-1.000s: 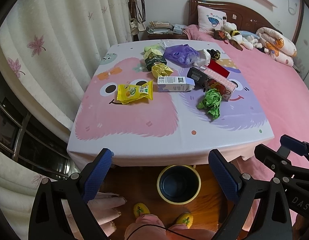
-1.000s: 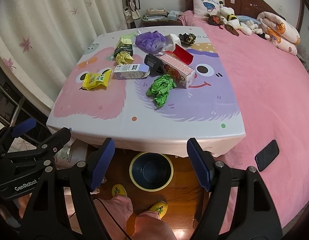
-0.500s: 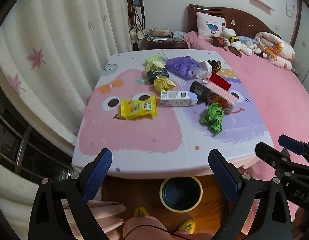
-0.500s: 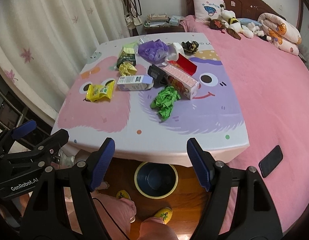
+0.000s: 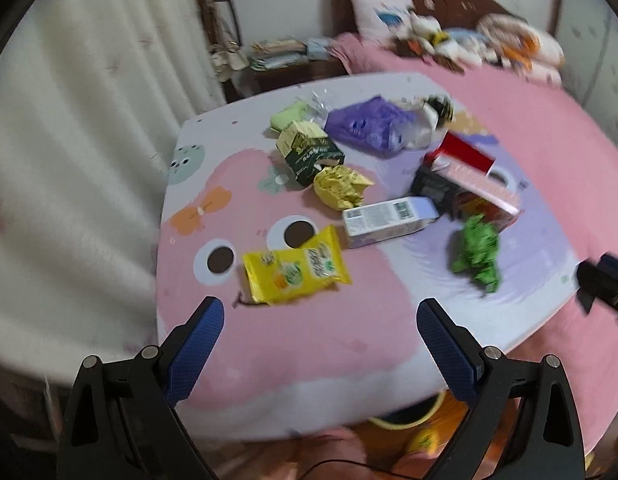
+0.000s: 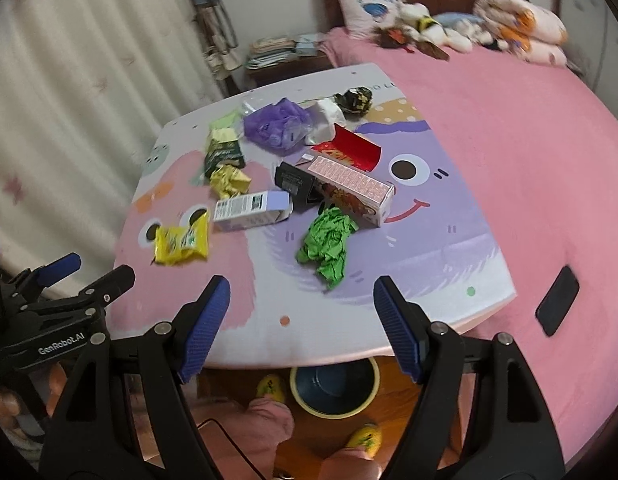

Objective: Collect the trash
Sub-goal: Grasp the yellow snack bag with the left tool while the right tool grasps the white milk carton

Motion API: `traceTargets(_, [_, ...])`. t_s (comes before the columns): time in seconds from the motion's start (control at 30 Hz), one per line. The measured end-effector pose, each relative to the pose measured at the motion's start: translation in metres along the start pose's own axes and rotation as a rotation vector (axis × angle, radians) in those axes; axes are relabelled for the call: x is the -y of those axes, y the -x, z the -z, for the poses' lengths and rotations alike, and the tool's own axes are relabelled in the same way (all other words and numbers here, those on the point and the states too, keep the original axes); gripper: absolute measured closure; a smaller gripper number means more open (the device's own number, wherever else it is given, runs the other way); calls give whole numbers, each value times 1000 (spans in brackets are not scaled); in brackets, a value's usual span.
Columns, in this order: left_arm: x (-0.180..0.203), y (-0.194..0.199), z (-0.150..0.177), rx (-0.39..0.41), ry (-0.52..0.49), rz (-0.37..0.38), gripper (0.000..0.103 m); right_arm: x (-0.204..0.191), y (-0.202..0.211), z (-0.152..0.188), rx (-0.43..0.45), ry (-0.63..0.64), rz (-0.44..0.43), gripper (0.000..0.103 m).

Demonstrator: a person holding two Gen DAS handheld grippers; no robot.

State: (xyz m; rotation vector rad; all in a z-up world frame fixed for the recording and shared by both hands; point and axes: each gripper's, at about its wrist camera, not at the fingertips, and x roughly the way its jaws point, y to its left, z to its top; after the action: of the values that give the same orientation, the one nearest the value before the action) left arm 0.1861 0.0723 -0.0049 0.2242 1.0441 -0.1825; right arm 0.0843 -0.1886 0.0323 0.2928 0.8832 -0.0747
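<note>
both grippers had moved forward over the table [image 5: 309, 380] since a second ago. the left gripper [image 5: 319, 320] and right gripper [image 6: 301, 296] were spread wide, empty. the yellow packet [image 5: 295, 268] lay nearest the left one, the green crumpled wrapper [image 6: 329, 242] just ahead of the right. the table edge half hid the bin [image 6: 335, 392]; the left view was blurred.

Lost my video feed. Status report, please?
Left gripper open, empty, facing yellow snack packet. Right gripper open, empty, facing green crumpled paper. Bin under table edge. Nothing blocking.
</note>
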Motion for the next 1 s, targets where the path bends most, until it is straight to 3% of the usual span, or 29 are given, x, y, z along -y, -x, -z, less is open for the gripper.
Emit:
traceTargets(0.3, [-20,-109,-24,-146,-243,53,5,-10,-66,-13,-73,-189,38,33])
traceTargets(0.47, [-14,-157,-25,-246,-363,122,22,-17,-96,-13,-97,-283,49,33])
traceTargets(0.63, [-9,-185,-24,-296,-400,154,30,-28,-116,-11,-121,-326,61,33])
traceTargets(0.7, [-10,-195,-24,-315,-402,169,36,-31,-122,-12,-132,-334,62,33])
traceTargets(0.87, [-14,-212,-22,-359,-392,207,76,-42,-139,-18,-155,-356,45,33])
traceTargets(1.0, [-18,-213,-22,-336,-375,240,92,-51,-156,-29,-168,-373,28,33])
